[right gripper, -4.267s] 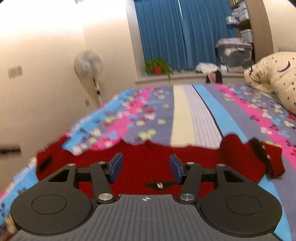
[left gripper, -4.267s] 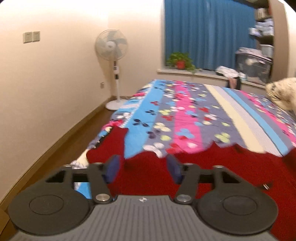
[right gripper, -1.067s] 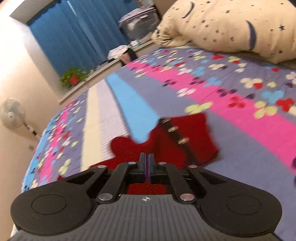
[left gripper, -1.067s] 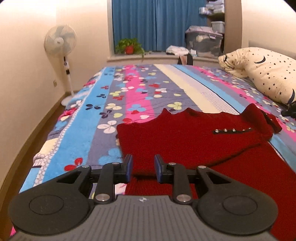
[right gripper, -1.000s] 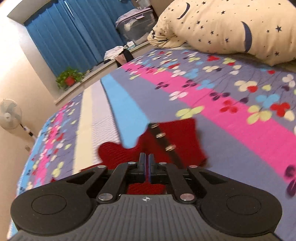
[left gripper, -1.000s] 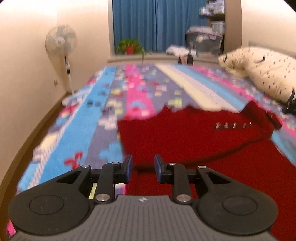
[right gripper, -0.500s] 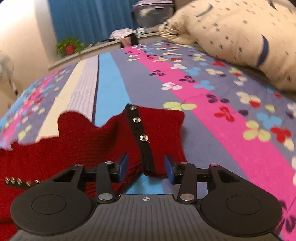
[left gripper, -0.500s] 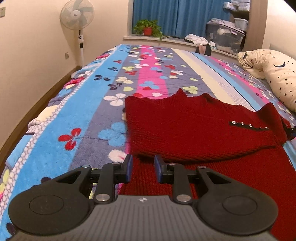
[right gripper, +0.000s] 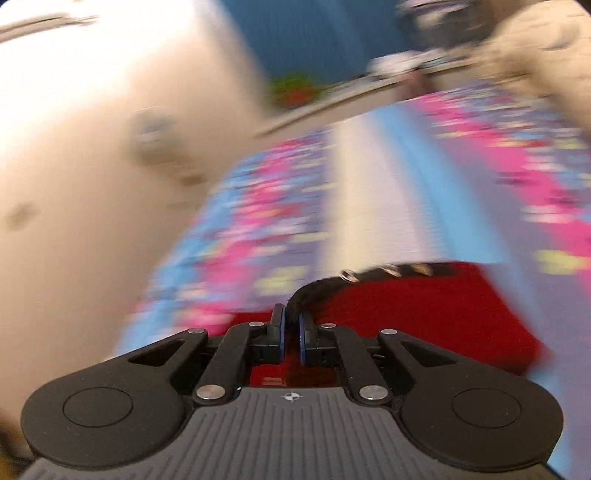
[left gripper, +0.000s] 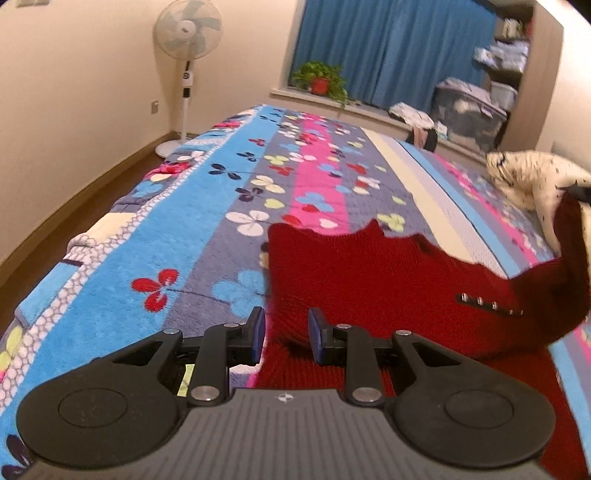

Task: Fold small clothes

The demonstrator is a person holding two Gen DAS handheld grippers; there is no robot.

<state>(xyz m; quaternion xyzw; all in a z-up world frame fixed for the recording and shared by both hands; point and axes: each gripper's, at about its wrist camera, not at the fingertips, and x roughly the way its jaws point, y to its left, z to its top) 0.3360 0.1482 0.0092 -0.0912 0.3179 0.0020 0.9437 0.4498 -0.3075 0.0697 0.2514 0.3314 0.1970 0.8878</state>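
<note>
A red knit sweater (left gripper: pixel 369 273) lies folded on the flowered bedspread (left gripper: pixel 184 221). My left gripper (left gripper: pixel 286 332) sits at its near left corner, jaws narrow with a bunch of red knit pinched between the blue pads. The sweater's right end (left gripper: pixel 569 240) hangs lifted off the bed. In the blurred right wrist view my right gripper (right gripper: pixel 291 325) is shut on the dark button strip (right gripper: pixel 388 269) of the sweater (right gripper: pixel 424 306), which trails off to the right. A second row of buttons (left gripper: pixel 487 304) shows on the folded layer.
A star-print pillow (left gripper: pixel 532 177) lies at the far right of the bed. A standing fan (left gripper: pixel 188 29) is by the left wall. A potted plant (left gripper: pixel 319 79) and a storage box (left gripper: pixel 469 110) sit on the window ledge. Wood floor runs along the bed's left side.
The right gripper opened, closed on the dark button strip and rose, swinging left with it. That end of the sweater lifted off the bed. The left gripper rolled slightly and kept its hold.
</note>
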